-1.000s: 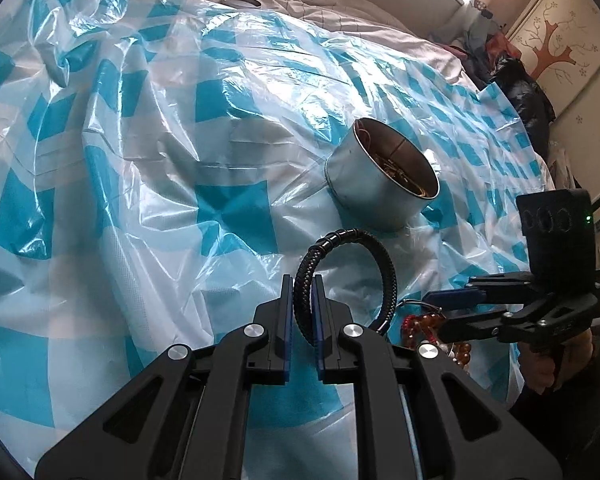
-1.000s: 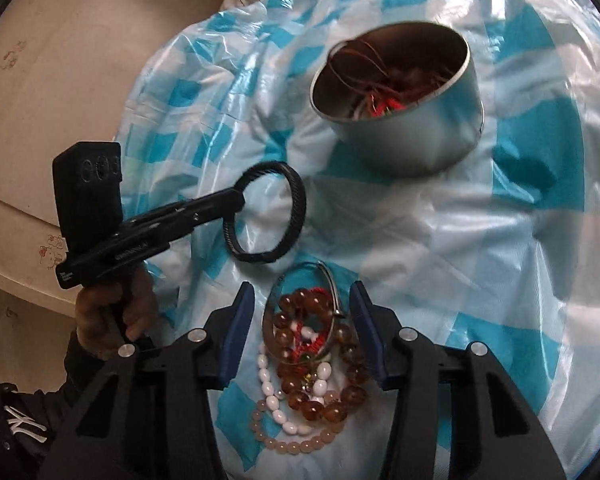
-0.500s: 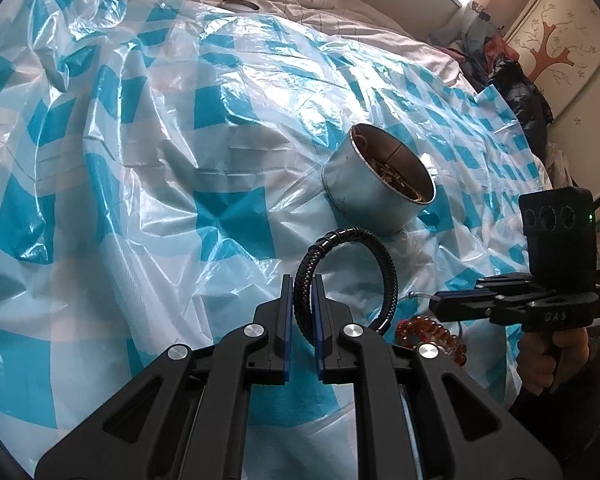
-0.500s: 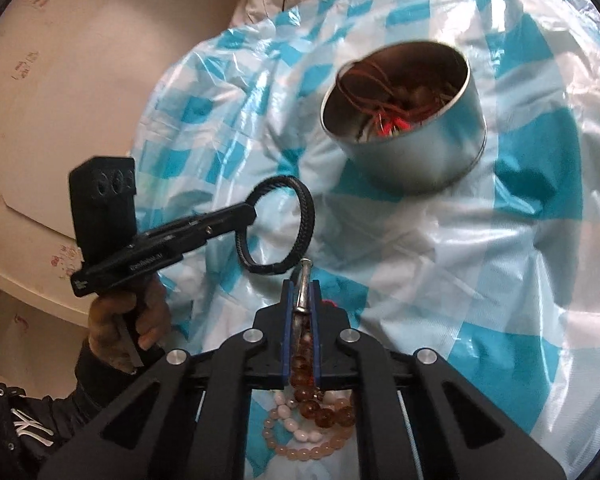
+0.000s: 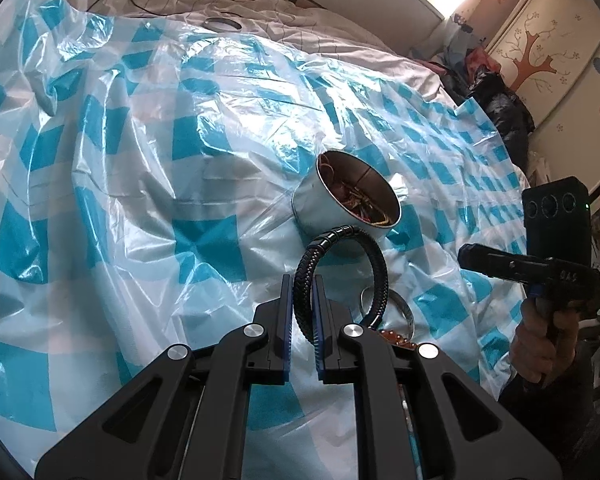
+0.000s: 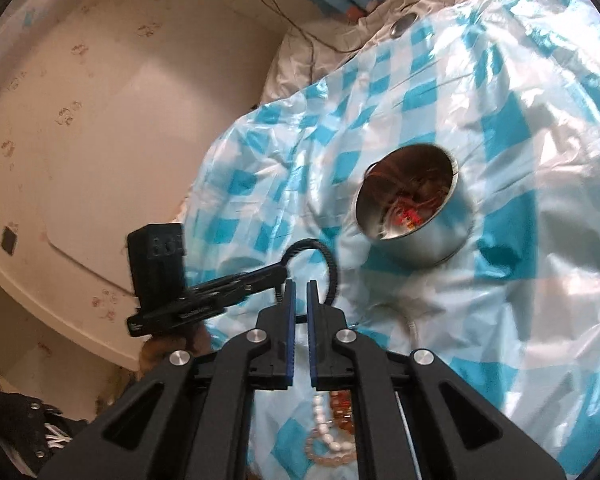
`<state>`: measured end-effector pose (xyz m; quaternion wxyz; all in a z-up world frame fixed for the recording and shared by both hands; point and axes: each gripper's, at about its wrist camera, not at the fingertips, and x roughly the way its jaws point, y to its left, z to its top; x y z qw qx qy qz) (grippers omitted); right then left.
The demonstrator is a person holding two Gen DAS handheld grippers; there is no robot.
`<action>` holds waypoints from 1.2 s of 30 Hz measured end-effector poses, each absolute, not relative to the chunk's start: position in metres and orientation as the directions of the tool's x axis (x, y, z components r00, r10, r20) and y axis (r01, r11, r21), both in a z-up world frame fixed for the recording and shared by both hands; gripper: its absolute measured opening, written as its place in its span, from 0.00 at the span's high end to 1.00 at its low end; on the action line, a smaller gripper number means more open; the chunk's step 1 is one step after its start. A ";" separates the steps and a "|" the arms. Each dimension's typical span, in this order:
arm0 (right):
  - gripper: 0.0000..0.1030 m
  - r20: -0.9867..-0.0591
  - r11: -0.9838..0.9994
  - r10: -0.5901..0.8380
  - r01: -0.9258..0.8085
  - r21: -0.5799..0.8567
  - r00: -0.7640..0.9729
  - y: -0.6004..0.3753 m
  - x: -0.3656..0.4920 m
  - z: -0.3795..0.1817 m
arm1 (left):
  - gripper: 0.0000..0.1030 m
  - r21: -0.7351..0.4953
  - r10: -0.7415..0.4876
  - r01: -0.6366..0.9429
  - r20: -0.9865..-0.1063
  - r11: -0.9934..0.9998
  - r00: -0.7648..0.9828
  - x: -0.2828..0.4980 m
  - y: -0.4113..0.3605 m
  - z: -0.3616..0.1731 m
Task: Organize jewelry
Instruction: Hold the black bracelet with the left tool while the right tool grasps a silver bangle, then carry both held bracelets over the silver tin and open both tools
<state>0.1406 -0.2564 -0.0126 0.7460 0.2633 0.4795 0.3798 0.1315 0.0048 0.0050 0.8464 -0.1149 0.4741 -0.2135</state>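
Left wrist view
- left gripper (image 5: 300,312): fingers closed tight on black braided bracelet (image 5: 342,236); bracelet stands up as a loop in the air, in front of metal tin (image 5: 308,208).
- metal tin: sits tilted on blue-and-white checked plastic sheet (image 5: 204,236) spread over the bed; holds tangled cords and small jewelry pieces.
- silver bangle (image 5: 402,304): lies on the sheet just behind the bracelet loop, partly hidden by it.
- right gripper (image 5: 466,256): at the right edge, held by a hand (image 5: 540,344); points toward the tin; fingers together, nothing visible between them.

Right wrist view
- right gripper (image 6: 299,300): fingers almost closed, only a thin gap, with nothing gripped.
- bead bracelets (image 6: 332,420): white, pink and amber strands in a heap on the sheet, below the right gripper, partly hidden by its frame.
- silver bangle (image 6: 412,320): on the sheet, right of the fingers, blurred.
- left gripper (image 6: 282,270): comes from the left, carries the black braided bracelet (image 6: 332,268) near the metal tin (image 6: 440,240).
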 end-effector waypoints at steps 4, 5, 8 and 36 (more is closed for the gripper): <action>0.66 -0.684 0.720 0.692 -0.296 0.628 0.230 -0.243 0.141 -0.031 | 0.92 -0.399 -0.470 0.248 -0.754 0.883 0.459 0.134 0.005 0.004; 0.54 -0.712 0.740 0.667 -0.305 0.600 0.218 -0.238 0.141 -0.035 | 0.92 -0.398 -0.469 0.248 -0.755 0.883 0.458 0.134 0.004 0.004; 0.54 -0.788 0.791 0.589 -0.331 0.515 0.181 -0.221 0.140 -0.048 | 0.92 -0.396 -0.468 0.250 -0.758 0.883 0.453 0.134 0.004 0.002; 0.96 -0.583 0.739 0.647 -0.214 0.639 0.492 -0.290 0.155 0.005 | 0.92 -0.426 -0.491 0.249 -0.702 0.870 0.516 0.154 -0.016 0.026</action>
